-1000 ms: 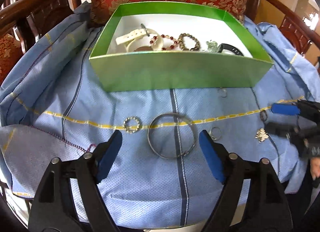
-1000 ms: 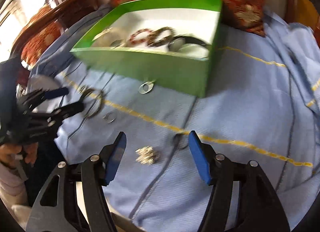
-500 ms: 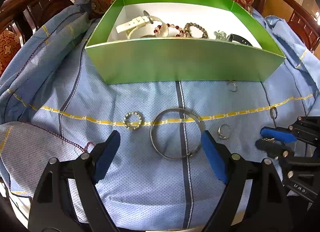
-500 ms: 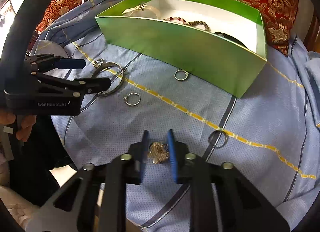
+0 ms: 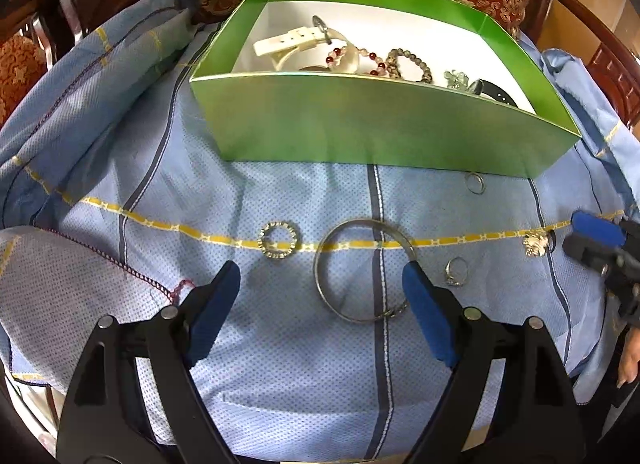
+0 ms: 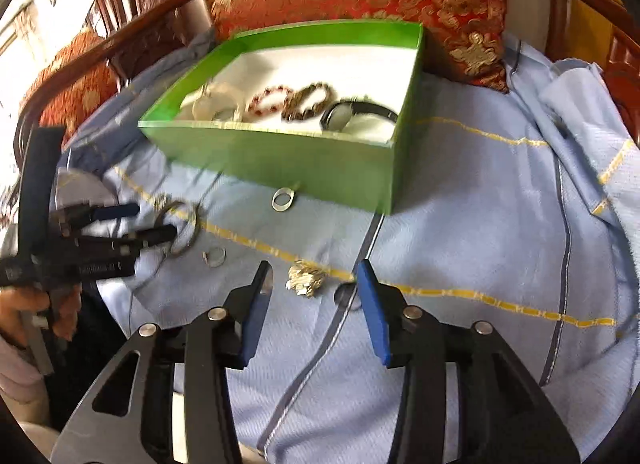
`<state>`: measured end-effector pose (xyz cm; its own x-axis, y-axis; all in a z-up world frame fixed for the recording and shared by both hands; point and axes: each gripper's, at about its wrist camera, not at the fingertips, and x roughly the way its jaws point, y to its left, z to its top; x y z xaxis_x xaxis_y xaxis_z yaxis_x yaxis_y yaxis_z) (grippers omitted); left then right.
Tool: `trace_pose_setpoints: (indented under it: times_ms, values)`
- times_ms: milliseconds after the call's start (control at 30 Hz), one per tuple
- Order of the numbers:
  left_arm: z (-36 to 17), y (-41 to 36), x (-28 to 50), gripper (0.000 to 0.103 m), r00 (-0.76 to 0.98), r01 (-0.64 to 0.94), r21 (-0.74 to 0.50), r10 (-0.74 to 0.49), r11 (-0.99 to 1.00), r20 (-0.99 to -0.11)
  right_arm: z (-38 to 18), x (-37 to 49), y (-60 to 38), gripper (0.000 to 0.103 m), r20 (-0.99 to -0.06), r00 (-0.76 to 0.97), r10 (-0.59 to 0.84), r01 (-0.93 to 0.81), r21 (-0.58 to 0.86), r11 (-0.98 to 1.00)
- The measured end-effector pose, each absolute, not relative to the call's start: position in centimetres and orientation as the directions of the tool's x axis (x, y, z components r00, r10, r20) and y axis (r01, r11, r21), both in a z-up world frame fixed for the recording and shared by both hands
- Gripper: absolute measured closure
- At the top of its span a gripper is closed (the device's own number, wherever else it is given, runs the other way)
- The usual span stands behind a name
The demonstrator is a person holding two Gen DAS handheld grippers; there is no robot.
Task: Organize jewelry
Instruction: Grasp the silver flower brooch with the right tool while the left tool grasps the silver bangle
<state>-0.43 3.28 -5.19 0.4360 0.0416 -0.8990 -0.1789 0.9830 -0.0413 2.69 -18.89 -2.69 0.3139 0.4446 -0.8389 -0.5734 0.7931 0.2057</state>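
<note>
Right claw reopened around the ornate silver charm; grab missed.

Clamped half a second back, now spreading again, charm loose on the blue cloth between the pads, short of the green box. Left claw released, angled down over the bangle.

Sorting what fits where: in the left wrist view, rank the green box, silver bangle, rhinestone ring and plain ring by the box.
1. green box
2. silver bangle
3. rhinestone ring
4. plain ring, though it lies farther from the camera.
</note>
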Motion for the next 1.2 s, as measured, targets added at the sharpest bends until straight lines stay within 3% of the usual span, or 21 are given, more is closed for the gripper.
trace_pose_setpoints:
  times_ms: [267, 667, 800, 1100, 1133, 1200]
  values:
    - [-6.1, 2.5, -0.2, 0.016, 0.412, -0.145, -0.035, 0.028, 0.989, -0.911, -4.4, 0.7, -15.7, 0.059, -0.867, 0.346, 0.359, -0.659, 0.048, 0.751]
    - [-6.9, -0.4, 1.2, 0.012, 0.421, -0.072, 0.012, 0.041, 0.997, -0.906, -5.1, 1.1, -15.4, 0.059, -0.867, 0.342, 0.362, -0.656, 0.056, 0.753]
    - [-6.8, -0.7, 1.4, 0.018, 0.440, -0.068, 0.016, 0.045, 0.998, -0.897, -5.2, 1.1, -15.1, 0.059, -0.868, 0.344, 0.358, -0.657, 0.050, 0.752]
    - [-6.8, -0.4, 1.3, 0.017, 0.444, -0.067, 0.018, 0.046, 0.998, -0.895, -5.2, 1.7, -15.5, 0.059, -0.857, 0.365, 0.363, -0.635, 0.055, 0.770]
    - [-6.8, 0.1, 0.8, 0.017, 0.444, -0.066, 0.019, 0.046, 0.998, -0.895, -5.2, 1.6, -15.5, 0.061, -0.857, 0.365, 0.364, -0.637, 0.055, 0.769]
    - [-6.7, 0.2, 0.6, 0.023, 0.445, -0.065, 0.015, 0.042, 0.998, -0.894, -5.3, 1.5, -15.3, 0.079, -0.858, 0.354, 0.372, -0.650, 0.060, 0.758]
